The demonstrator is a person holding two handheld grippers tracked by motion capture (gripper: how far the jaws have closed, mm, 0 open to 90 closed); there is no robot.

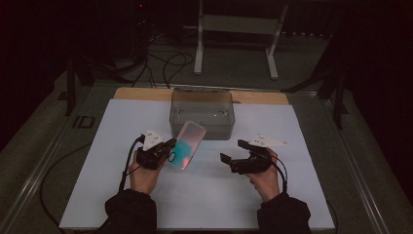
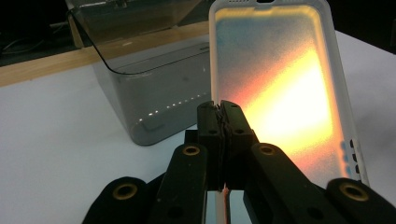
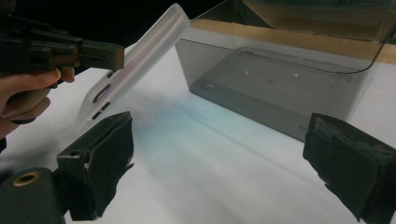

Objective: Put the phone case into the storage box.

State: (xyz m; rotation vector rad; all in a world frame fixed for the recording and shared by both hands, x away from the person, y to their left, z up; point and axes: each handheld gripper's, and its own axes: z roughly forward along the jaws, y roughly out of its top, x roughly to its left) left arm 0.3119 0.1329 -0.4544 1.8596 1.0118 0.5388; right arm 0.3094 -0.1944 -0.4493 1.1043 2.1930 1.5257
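Observation:
A translucent phone case [image 1: 187, 145] with a pink and teal sheen hangs tilted above the white sheet, just in front of the grey box. My left gripper [image 1: 171, 146] is shut on the case's left edge. In the left gripper view the jaws [image 2: 222, 109] meet on the rim of the case [image 2: 280, 93], whose back glows orange. In the right gripper view the case [image 3: 140, 60] slants up from the left gripper [image 3: 100, 53]. My right gripper [image 1: 232, 150] stands open to the right of the case, apart from it, with nothing between its pads [image 3: 219, 158].
A smoky translucent box [image 1: 202, 117] with an open top stands at the back middle of the white sheet [image 1: 204, 195]. A wooden table edge [image 1: 141, 93] runs behind it. Cables and a white stand [image 1: 238, 29] lie on the floor beyond.

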